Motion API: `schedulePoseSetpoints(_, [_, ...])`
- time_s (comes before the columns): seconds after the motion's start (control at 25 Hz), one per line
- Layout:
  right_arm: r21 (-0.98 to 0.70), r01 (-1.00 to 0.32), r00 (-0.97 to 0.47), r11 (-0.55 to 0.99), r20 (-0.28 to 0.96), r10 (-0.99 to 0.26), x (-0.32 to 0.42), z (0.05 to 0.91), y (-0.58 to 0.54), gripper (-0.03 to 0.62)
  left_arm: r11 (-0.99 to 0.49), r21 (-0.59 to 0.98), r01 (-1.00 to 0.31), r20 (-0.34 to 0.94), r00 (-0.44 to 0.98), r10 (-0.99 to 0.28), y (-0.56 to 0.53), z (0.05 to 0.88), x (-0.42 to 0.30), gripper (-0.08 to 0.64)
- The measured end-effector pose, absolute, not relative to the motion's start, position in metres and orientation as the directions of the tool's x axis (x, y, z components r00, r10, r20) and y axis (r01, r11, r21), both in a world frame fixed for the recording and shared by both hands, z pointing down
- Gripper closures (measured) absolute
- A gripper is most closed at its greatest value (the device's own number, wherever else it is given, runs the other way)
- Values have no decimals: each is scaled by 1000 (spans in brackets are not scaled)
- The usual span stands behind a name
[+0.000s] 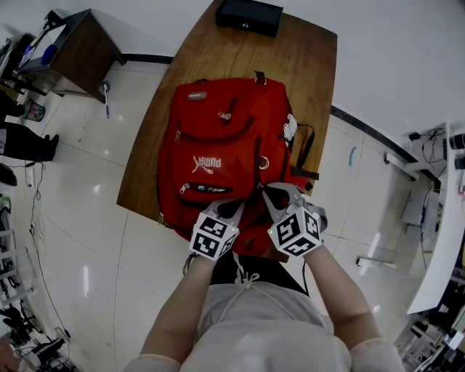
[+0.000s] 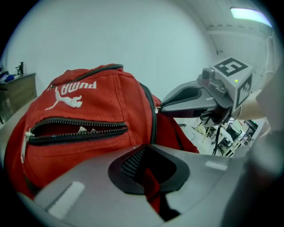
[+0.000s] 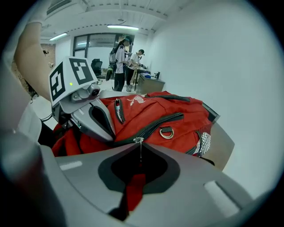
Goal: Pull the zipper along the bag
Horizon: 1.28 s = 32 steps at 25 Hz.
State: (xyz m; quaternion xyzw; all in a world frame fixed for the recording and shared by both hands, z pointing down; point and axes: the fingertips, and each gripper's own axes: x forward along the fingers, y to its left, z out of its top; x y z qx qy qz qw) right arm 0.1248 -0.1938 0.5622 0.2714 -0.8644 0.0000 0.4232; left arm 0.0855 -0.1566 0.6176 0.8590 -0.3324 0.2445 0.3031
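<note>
A red backpack (image 1: 218, 145) lies flat on the wooden table (image 1: 309, 65), its near end by my grippers. In the left gripper view, my left gripper (image 2: 149, 153) is shut on a fold of the bag's red fabric (image 2: 153, 186). The right gripper (image 3: 140, 147) is shut on the thin metal zipper pull (image 3: 140, 142) at the near end of the black main zipper (image 3: 160, 124), with red fabric showing behind the jaws. Both grippers sit side by side at the bag's near edge, left gripper (image 1: 234, 208) and right gripper (image 1: 270, 192) a few centimetres apart.
A black box (image 1: 249, 16) sits at the table's far end. A dark side cabinet (image 1: 73, 51) stands to the left on the floor. The front pocket zipper (image 2: 75, 131) gapes partly. A metal D-ring (image 3: 167, 132) hangs beside the main zipper. People (image 3: 124, 66) stand far off.
</note>
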Motion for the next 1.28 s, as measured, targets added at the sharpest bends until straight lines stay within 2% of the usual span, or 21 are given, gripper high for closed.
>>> schedulePoseSetpoints(0.52, [313, -476, -475, 822, 694, -540, 126, 536, -241, 581, -596, 389, -702, 622, 678, -393, -155, 619, 86, 555])
schedulePoseSetpoints(0.88, [205, -595, -496, 777, 667, -556, 122, 523, -279, 581, -575, 422, -701, 652, 675, -344, -157, 623, 85, 555])
schedulePoseSetpoints(1.28, [139, -655, -496, 742, 662, -562, 120, 521, -312, 581, -565, 469, -679, 646, 700, -304, -157, 624, 86, 554])
